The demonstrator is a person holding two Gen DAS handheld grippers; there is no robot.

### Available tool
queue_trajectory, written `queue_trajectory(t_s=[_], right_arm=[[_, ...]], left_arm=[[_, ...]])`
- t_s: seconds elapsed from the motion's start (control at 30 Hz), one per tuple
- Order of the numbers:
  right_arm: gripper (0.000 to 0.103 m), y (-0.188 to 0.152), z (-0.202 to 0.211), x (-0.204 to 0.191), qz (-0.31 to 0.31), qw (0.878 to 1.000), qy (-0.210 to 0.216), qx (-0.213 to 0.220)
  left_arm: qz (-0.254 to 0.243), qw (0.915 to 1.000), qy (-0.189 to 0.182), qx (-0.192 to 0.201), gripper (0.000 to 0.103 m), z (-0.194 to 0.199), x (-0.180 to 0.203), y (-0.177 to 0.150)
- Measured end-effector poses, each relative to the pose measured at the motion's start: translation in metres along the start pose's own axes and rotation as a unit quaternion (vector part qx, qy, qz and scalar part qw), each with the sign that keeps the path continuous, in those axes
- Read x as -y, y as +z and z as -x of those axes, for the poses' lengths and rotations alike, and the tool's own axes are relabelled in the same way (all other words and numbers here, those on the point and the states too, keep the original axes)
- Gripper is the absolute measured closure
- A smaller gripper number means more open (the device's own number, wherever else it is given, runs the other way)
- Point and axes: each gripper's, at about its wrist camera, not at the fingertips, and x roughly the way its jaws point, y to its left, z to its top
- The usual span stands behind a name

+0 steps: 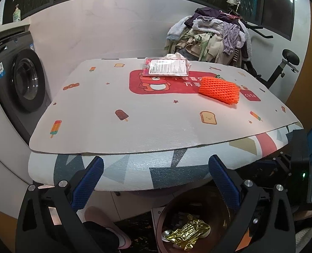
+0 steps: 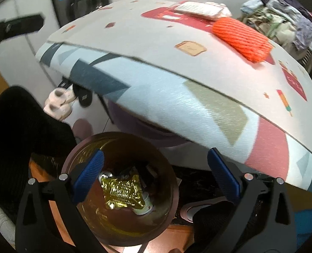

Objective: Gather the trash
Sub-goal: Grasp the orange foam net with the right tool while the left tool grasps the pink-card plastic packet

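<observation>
An orange foam net [image 1: 219, 90] lies on the patterned table mat [image 1: 147, 130] at the right; it also shows in the right wrist view [image 2: 242, 38]. A clear plastic packet with a white label [image 1: 166, 67] lies behind it, on a crumpled white wrapper [image 1: 175, 56]. A brown bin [image 2: 166, 189] stands on the floor below the table edge and holds a gold foil wrapper [image 2: 124, 191] and other trash. My left gripper [image 1: 156, 181] is open and empty in front of the table edge. My right gripper [image 2: 156, 177] is open and empty above the bin.
A washing machine [image 1: 18, 80] stands to the left. A chair piled with clothes [image 1: 215, 35] and an exercise bike [image 1: 282, 67] stand behind the table. A person's slippered feet [image 1: 105, 221] are on the floor beside the bin.
</observation>
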Motion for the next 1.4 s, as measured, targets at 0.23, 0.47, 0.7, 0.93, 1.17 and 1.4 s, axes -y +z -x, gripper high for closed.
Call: queue_trajectory(t_s=[0.23, 0.47, 0.7, 0.93, 1.17, 1.4], right_arm=[[0.006, 0.006, 0.004, 0.019, -0.043, 0.999, -0.004, 0.016], [0.006, 0.038, 0.009, 0.053, -0.041, 0.998, -0.018, 0.035], [0.006, 0.105, 0.006, 0.089, -0.006, 0.997, -0.052, 0.062], [0.017, 0.164, -0.025, 0.114, 0.043, 0.991, -0.104, 0.077], [0.019, 0.190, -0.063, 0.131, 0.028, 0.991, -0.113, 0.067], [0.044, 0.184, -0.086, 0.141, 0.007, 0.992, -0.108, 0.058]], left_arm=[[-0.006, 0.9999, 0.005, 0.006, 0.006, -0.005, -0.002, 0.001], [-0.013, 0.9998, -0.011, 0.012, 0.006, -0.014, -0.006, 0.008], [-0.007, 0.9994, -0.027, 0.021, 0.006, -0.026, -0.009, 0.025], [0.003, 0.9994, -0.030, 0.020, 0.006, -0.043, -0.018, 0.037], [0.028, 0.9994, -0.020, 0.007, 0.006, -0.056, -0.034, 0.038], [0.035, 0.9990, -0.026, -0.009, 0.006, -0.067, -0.039, 0.042]])
